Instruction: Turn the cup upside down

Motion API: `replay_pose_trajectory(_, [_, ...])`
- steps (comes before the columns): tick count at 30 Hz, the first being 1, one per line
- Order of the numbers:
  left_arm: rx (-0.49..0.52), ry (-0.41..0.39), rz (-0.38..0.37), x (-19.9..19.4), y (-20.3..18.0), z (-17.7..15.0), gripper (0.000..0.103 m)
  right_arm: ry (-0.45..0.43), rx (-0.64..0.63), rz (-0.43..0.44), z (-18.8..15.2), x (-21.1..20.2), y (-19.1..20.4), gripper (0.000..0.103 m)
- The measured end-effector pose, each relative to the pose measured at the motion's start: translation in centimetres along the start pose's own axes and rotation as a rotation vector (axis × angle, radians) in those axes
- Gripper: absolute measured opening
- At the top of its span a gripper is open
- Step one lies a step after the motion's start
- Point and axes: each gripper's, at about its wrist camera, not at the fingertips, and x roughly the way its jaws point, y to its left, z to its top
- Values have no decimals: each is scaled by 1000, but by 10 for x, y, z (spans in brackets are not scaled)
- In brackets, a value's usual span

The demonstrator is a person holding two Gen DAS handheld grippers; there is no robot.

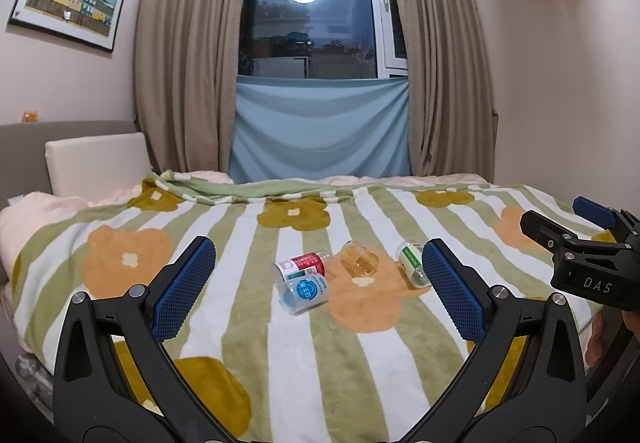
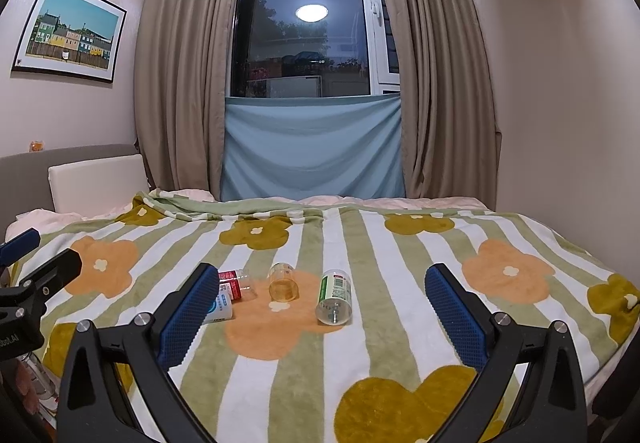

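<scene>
Nearest us, both tools are ready: the left gripper (image 1: 318,283) and the right gripper (image 2: 316,307) have their jaws spread wide, holding nothing, above the striped flower blanket (image 2: 400,263). Four small cups lie on their sides mid-bed — a red-labelled cup (image 1: 306,263) touching a blue-labelled cup (image 1: 306,293) on the left, an amber cup (image 2: 283,282) in the middle, and a green-labelled cup (image 2: 335,297) to the right, apart from the others. None is inverted yet.

We judge the green-labelled cup the easiest start, since it lies clear of its neighbours. We should bring the right gripper's pads across its sides, close gently — it may roll on the soft fabric — then lift, turn the mouth downward and seat it flat on the blanket.
</scene>
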Motion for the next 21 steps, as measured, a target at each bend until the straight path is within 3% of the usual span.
replay_pose_trajectory(21, [7, -16, 3, -3, -4, 6, 103, -9, 5, 2, 5, 3, -2, 103])
